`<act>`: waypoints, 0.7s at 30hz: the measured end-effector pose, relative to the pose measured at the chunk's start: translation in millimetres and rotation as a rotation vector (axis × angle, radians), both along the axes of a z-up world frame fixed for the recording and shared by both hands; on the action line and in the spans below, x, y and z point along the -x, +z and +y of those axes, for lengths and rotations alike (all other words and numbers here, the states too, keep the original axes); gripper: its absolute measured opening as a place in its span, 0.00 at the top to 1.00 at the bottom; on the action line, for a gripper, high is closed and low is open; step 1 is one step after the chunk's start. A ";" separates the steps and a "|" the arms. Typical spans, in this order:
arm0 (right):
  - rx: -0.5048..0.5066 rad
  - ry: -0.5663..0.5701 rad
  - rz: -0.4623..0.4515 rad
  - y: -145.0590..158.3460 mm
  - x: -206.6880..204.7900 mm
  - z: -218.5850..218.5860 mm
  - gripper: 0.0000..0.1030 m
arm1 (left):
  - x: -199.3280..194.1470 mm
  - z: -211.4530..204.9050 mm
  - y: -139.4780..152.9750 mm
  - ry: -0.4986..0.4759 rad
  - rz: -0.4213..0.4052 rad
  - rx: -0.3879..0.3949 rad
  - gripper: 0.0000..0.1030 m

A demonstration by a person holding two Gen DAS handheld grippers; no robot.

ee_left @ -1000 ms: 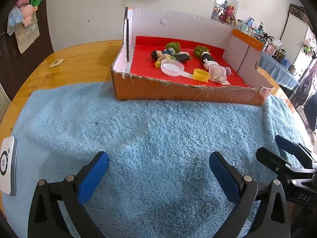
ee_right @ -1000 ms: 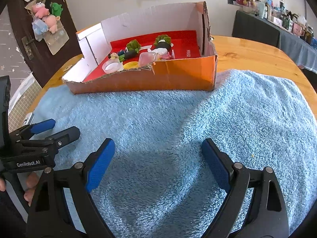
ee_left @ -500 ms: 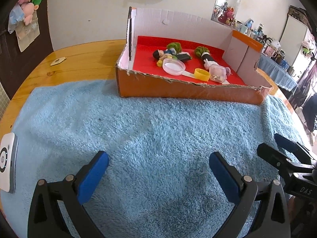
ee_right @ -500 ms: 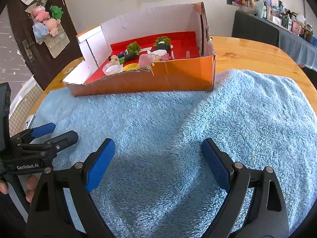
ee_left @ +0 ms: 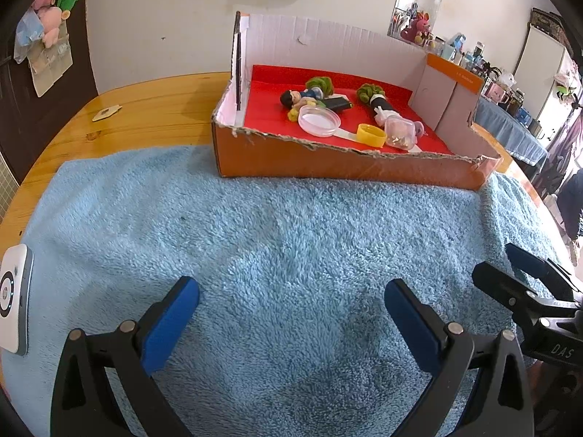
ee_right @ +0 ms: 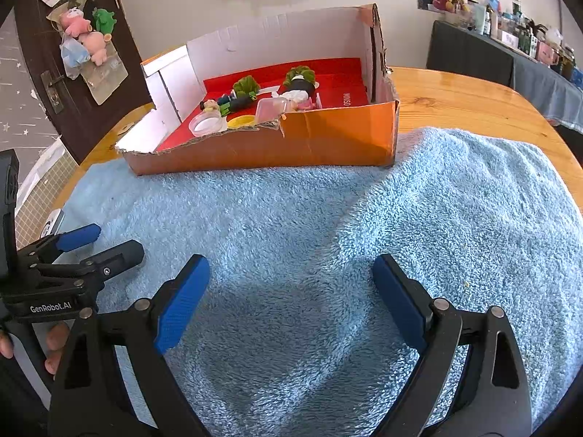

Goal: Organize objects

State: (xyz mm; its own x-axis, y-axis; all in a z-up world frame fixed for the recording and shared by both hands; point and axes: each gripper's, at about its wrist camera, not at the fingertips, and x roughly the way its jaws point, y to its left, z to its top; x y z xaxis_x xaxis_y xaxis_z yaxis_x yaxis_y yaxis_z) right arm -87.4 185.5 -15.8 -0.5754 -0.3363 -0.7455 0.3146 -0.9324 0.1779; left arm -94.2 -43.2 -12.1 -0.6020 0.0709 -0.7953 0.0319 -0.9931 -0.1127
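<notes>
An orange cardboard box (ee_left: pixel 328 171) (ee_right: pixel 328 142) with a red floor stands at the far edge of a blue towel (ee_left: pixel 291 225) (ee_right: pixel 419 218). Inside lie two green-haired dolls (ee_left: pixel 375 100) (ee_right: pixel 247 89), a clear round lid (ee_left: pixel 319 121) (ee_right: pixel 204 123), a yellow cap (ee_left: pixel 371 134) (ee_right: pixel 242 121) and a clear pink case (ee_left: pixel 400 134) (ee_right: pixel 271 108). My left gripper (ee_left: pixel 291 313) hovers open over bare towel, well short of the box. My right gripper (ee_right: pixel 290 284) is likewise open and holds nothing. Each gripper shows at the edge of the other's view.
A white round-faced device (ee_left: pixel 12 298) lies on the towel's left edge. A small tan tag (ee_left: pixel 105 113) rests on the wooden table (ee_left: pixel 145 109). A dark door with plush toys (ee_right: pixel 87 32) is at the left; cluttered shelves stand at the right.
None of the objects moved. The left wrist view shifted slightly, so the box sits a little further right in it; both grippers stay open.
</notes>
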 end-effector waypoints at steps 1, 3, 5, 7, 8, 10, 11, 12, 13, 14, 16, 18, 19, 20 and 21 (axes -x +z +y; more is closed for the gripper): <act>0.001 0.000 0.000 0.1 -0.1 0.0 0.10 | -0.3 0.1 0.0 0.000 0.000 0.002 0.00; 0.004 -0.001 0.000 0.0 0.1 -0.1 0.10 | -0.2 0.6 -0.1 0.000 -0.001 0.006 0.00; 0.002 -0.001 0.000 -0.1 0.0 0.1 0.10 | -0.1 1.1 -0.1 0.001 -0.001 0.005 0.00; -0.003 -0.001 0.000 -0.2 -0.1 -0.3 0.10 | -0.2 1.0 -0.1 0.001 0.000 0.002 0.00; -0.005 -0.001 0.000 -0.4 0.6 -0.4 0.10 | -0.2 0.8 -0.1 0.001 0.001 0.000 0.00; -0.009 -0.001 0.000 -0.6 1.3 -0.8 0.10 | -0.3 0.3 0.0 0.001 0.003 -0.005 0.00; -0.010 -0.001 0.001 -0.7 1.8 -0.7 0.10 | -0.5 -0.1 0.0 0.002 0.004 -0.008 0.00; -0.010 -0.001 0.001 -0.8 1.8 -0.9 0.10 | -0.6 -0.7 0.1 0.002 0.006 -0.011 0.00; -0.010 -0.001 0.001 -0.9 2.1 -0.8 0.10 | -0.6 -1.4 0.1 0.003 0.007 -0.016 0.00; -0.010 -0.001 0.001 -0.8 1.6 -1.1 0.10 | -0.8 -1.7 0.1 0.003 0.009 -0.019 0.00; -0.010 -0.001 0.001 -0.9 1.5 -1.2 0.10 | -1.2 -2.1 0.3 0.004 0.010 -0.023 0.00; -0.011 -0.001 0.001 -0.9 1.6 -1.1 0.10 | -1.1 -1.9 0.3 0.004 0.009 -0.020 0.00; -0.010 -0.001 0.001 -0.9 1.4 -1.2 0.10 | -1.2 -2.2 0.3 0.004 0.010 -0.020 0.00; -0.010 -0.001 0.001 -0.9 1.4 -1.2 0.10 | -1.1 -2.2 0.2 0.004 0.009 -0.019 0.00; -0.010 -0.001 0.001 -1.0 2.0 -0.9 0.10 | -1.1 -2.0 0.2 0.004 0.009 -0.018 0.00</act>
